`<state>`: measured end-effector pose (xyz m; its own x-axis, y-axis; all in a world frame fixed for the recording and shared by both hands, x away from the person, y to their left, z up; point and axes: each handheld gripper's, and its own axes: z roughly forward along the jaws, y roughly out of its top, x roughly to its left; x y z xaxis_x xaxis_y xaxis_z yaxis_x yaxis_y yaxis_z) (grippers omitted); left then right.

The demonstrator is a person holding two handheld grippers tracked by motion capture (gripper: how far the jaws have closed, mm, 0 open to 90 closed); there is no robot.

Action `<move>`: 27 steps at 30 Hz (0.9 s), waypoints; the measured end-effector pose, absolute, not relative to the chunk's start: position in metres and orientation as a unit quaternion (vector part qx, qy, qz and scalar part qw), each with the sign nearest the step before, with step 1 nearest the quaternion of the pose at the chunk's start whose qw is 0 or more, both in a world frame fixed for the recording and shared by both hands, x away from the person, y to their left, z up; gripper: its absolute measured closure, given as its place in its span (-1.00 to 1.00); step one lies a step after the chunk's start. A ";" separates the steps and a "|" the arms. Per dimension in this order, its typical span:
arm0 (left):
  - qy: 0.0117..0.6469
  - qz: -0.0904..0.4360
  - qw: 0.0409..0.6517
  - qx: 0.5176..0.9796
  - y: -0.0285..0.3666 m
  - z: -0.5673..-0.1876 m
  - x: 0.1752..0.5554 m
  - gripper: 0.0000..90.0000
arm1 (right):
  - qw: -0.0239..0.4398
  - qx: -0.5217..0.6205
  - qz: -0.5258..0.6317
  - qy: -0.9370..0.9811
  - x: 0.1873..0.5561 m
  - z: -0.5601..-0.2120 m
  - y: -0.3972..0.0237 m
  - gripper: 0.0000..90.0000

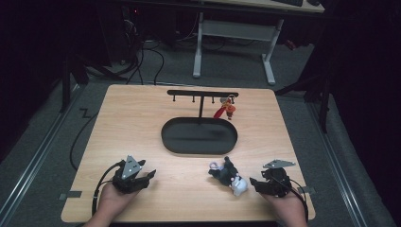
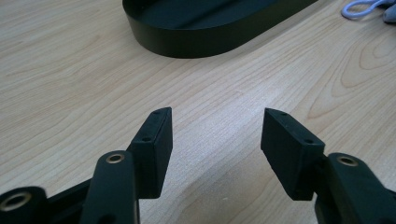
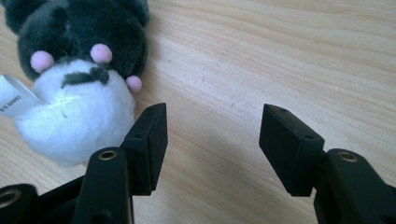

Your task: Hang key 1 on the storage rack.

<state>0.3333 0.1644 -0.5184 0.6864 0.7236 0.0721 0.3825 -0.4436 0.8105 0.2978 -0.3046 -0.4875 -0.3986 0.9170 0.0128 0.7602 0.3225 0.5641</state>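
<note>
High view shows the wooden table (image 1: 142,123) whole, though the room around it sinks into darkness and little there can be made out. Near the table's middle sits a black oval tray (image 1: 199,136), with a black T-shaped hanger rack (image 1: 202,93) rising from its far side; a small red charm (image 1: 226,109) hangs near the rack's right end, too small to read in detail. In the left gripper view the tray's near wall is cut off by the top edge.

A plush toy (image 1: 228,176), dark grey with a white part, lies on the table at the near right, just beside the right gripper (image 1: 259,183). In the right gripper view the toy's upper part runs out of frame, and a white label at its side is clipped and blurred. There the jaws stand apart with bare wood between them; the toy lies just outside the left jaw, and whether it touches is unclear.

At the near left, the left gripper (image 1: 150,175) rests with jaws apart over bare wood.
</note>
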 end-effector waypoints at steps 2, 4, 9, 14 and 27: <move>0.334 0.209 0.405 0.825 0.164 -0.519 0.333 -0.02 | 0.145 0.525 0.234 0.805 0.301 -0.485 -0.304 -0.07; 0.333 0.208 0.404 0.826 0.164 -0.519 0.334 -0.02 | 0.138 0.525 0.226 0.809 0.303 -0.483 -0.303 -0.07; 0.330 0.201 0.400 0.831 0.162 -0.521 0.334 -0.03 | 0.124 0.523 0.206 0.818 0.306 -0.476 -0.302 -0.09; 0.324 0.201 0.396 0.836 0.160 -0.522 0.334 -0.03 | 0.111 0.526 0.189 0.822 0.310 -0.472 -0.302 -0.10; 0.324 0.199 0.396 0.836 0.161 -0.521 0.334 -0.03 | 0.075 0.506 0.120 0.851 0.316 -0.464 -0.296 -0.14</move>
<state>0.3345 0.1606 -0.5213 0.7105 0.6995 0.0769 0.3841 -0.4770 0.7905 0.3164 -0.2963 -0.4640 -0.4764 0.8792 -0.0052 0.8432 0.4586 0.2806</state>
